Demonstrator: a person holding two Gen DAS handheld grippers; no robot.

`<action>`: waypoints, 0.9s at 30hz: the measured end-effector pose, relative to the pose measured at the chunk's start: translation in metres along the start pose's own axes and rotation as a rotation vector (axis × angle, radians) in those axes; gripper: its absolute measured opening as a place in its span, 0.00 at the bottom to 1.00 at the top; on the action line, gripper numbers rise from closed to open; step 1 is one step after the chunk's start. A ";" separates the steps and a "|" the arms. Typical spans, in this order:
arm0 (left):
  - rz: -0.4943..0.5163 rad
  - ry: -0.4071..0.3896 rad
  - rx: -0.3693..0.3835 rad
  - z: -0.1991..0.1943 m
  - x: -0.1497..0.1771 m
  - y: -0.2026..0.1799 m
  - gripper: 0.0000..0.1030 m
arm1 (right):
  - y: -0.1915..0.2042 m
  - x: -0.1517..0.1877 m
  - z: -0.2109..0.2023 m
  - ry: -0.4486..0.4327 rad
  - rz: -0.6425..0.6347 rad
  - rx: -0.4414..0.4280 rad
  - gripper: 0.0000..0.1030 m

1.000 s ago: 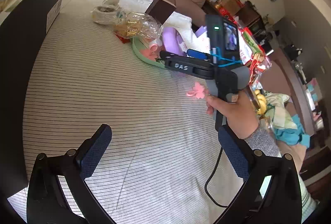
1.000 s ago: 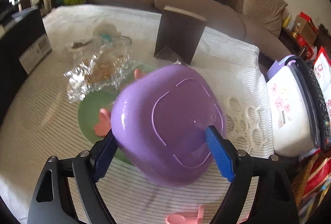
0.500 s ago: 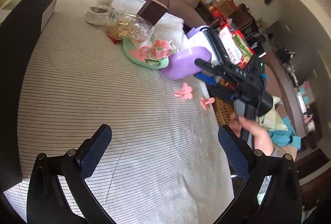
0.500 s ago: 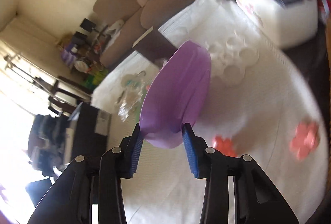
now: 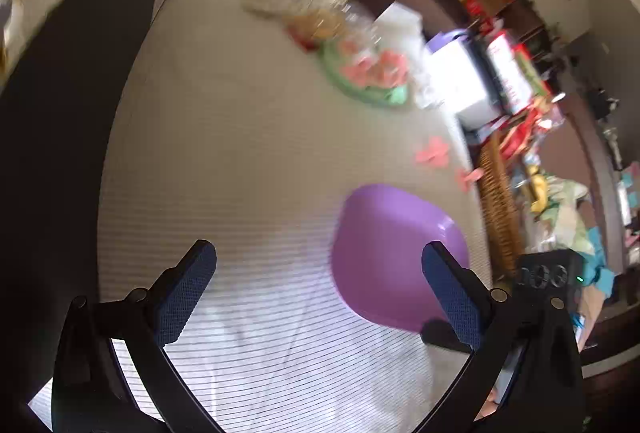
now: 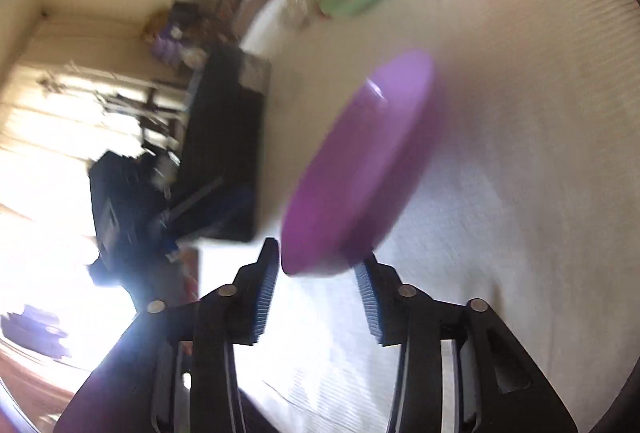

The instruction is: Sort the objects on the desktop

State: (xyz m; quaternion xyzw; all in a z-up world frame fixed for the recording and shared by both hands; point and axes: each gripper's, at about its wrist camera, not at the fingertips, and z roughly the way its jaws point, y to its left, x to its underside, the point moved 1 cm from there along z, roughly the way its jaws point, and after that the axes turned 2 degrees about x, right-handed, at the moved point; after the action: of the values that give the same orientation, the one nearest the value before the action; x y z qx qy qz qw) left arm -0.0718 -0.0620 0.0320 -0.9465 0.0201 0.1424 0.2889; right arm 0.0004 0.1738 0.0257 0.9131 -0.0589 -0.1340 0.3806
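Now the right gripper (image 6: 316,285) has its two blue fingers (image 6: 266,289) close on the edge of the purple plate (image 6: 360,169), one on each side, though blur makes it hard to be sure both touch. The plate is tilted up on its side over the striped tablecloth (image 5: 224,153). Seen from the left wrist, the purple plate is on the near right part of the cloth. The left gripper (image 5: 320,289) is wide open and holds nothing.

Far back sits the green plate (image 5: 360,89) with pink flower pieces (image 5: 380,67) on it. Two more pink pieces (image 5: 434,151) lie on the cloth near the right edge, apart from both plates. A crinkly clear bag (image 5: 320,19) lies just behind the green plate. A big black box (image 6: 220,145) stands at the left side.
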 end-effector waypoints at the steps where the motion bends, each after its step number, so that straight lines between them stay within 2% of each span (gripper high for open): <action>1: 0.008 0.020 -0.014 0.006 0.003 0.002 1.00 | 0.003 0.004 -0.002 0.014 -0.029 0.058 0.61; 3: 0.046 0.043 -0.044 0.016 0.009 -0.002 0.99 | 0.008 0.010 -0.011 0.021 -0.078 0.139 0.63; 7: 0.139 0.056 -0.070 0.027 0.019 -0.024 0.98 | 0.005 0.017 -0.039 -0.040 -0.078 0.202 0.67; 9: 0.182 0.048 -0.115 0.033 0.023 -0.033 0.92 | -0.005 0.010 -0.048 -0.080 -0.055 0.230 0.67; 12: 0.218 0.054 -0.188 0.042 0.029 -0.036 0.84 | -0.027 -0.002 -0.046 -0.094 -0.024 0.257 0.68; 14: 0.253 0.047 -0.227 0.044 0.032 -0.041 0.78 | -0.029 -0.010 -0.035 -0.083 -0.056 0.281 0.64; 16: 0.280 0.045 -0.259 0.047 0.035 -0.046 0.77 | -0.030 -0.013 -0.019 -0.057 -0.087 0.291 0.43; 17: 0.286 0.043 -0.265 0.048 0.036 -0.048 0.76 | -0.029 -0.014 -0.015 -0.062 -0.103 0.296 0.42; 19: 0.274 0.042 -0.217 0.046 0.037 -0.048 0.61 | -0.026 -0.016 -0.009 -0.051 -0.112 0.277 0.28; 20: 0.261 0.053 -0.185 0.045 0.037 -0.049 0.41 | -0.025 -0.015 -0.006 -0.048 -0.112 0.258 0.23; 24: 0.246 0.064 -0.164 0.042 0.034 -0.046 0.34 | -0.017 -0.016 -0.002 -0.063 -0.153 0.292 0.21; 27: 0.179 0.066 -0.081 0.031 0.027 -0.039 0.34 | -0.008 -0.021 -0.010 -0.091 -0.158 0.267 0.21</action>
State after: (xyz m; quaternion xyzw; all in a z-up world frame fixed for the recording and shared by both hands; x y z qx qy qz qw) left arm -0.0489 -0.0115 0.0204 -0.9560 0.1081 0.1371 0.2356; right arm -0.0171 0.1906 0.0311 0.9504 -0.0216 -0.1955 0.2410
